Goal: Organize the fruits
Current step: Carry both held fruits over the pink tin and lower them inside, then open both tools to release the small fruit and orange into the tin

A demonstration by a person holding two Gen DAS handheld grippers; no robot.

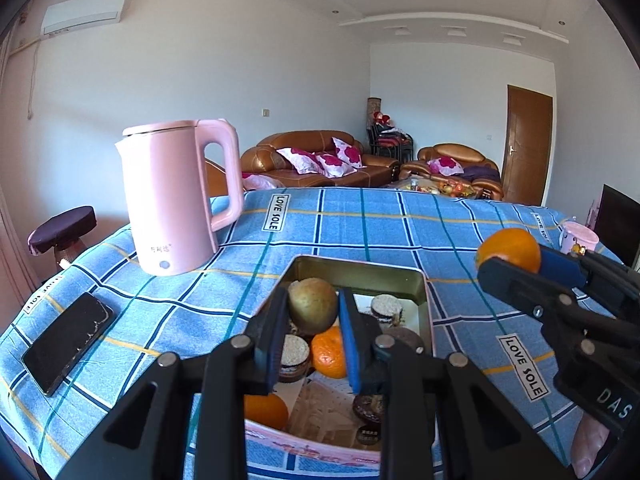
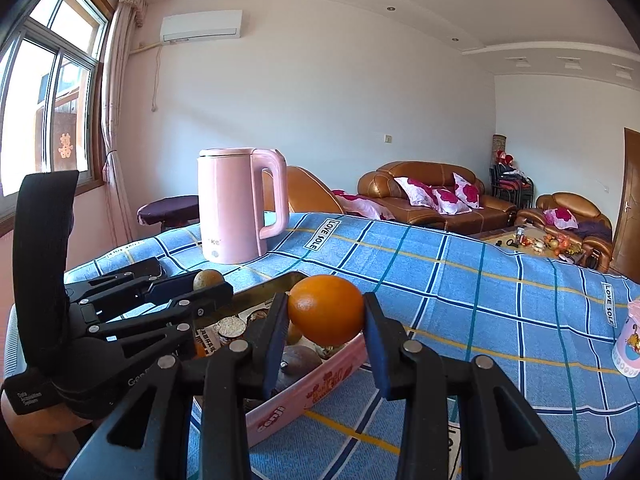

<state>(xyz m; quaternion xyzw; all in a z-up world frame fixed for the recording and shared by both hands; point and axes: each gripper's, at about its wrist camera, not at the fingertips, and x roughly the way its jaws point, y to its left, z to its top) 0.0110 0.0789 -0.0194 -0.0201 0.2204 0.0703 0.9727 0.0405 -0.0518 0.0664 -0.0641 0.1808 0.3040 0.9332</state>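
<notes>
Now the left gripper (image 1: 313,312) is clamped on a kiwi (image 1: 313,305) above the pink tin (image 1: 420,280); the right gripper (image 2: 326,316) grips an orange (image 2: 326,314). Both fruits hang over the blue checked tablecloth (image 1: 360,220); more oranges lie inside the tin.

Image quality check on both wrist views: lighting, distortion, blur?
Left wrist: strong fisheye bend, dark corners, sharp, even daylight on the kettle. Right wrist: same bend, window blown out at left, orange crisp, no motion blur.

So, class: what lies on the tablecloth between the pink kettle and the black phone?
Nothing: in the left wrist view, only bare checked tablecloth separates the kettle from the phone.
</notes>
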